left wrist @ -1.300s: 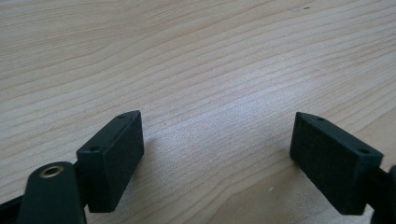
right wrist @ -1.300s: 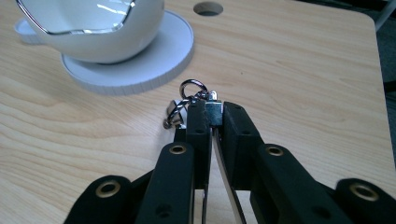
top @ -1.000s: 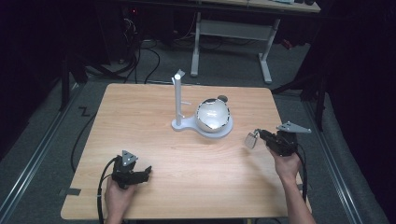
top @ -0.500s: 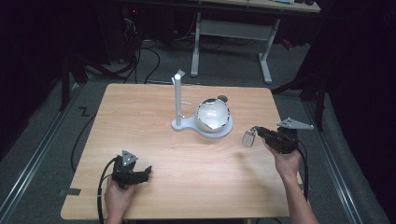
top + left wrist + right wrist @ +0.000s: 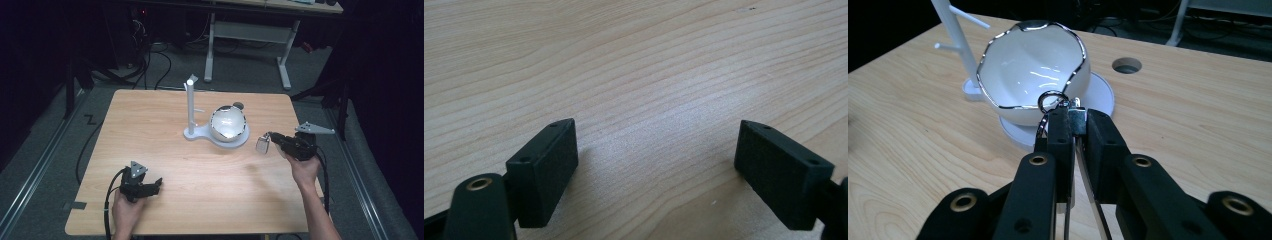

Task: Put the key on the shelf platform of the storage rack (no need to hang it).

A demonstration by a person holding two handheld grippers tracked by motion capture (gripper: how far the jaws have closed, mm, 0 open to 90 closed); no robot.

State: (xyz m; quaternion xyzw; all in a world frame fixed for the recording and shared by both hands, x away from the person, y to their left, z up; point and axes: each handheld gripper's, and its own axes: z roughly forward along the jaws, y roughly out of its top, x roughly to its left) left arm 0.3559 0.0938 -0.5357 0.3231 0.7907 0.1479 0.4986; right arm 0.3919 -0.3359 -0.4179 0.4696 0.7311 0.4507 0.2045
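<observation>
Resting near the table's (image 5: 150,110) front left corner, my left gripper (image 5: 150,186) sits with jaws spread wide over bare wood, holding nothing. Farther right stands the white stand (image 5: 191,107) with its pegs, and touching its base the white bowl (image 5: 228,123) with a silver rim. My right gripper (image 5: 268,141) is clamped on a small metal keyring piece (image 5: 1063,107), its ring pointing toward the bowl, which lies just ahead and nearer this hand.

Dim lab, wooden table (image 5: 150,125), floor cables (image 5: 150,55), metal-legged bench (image 5: 250,30) behind
</observation>
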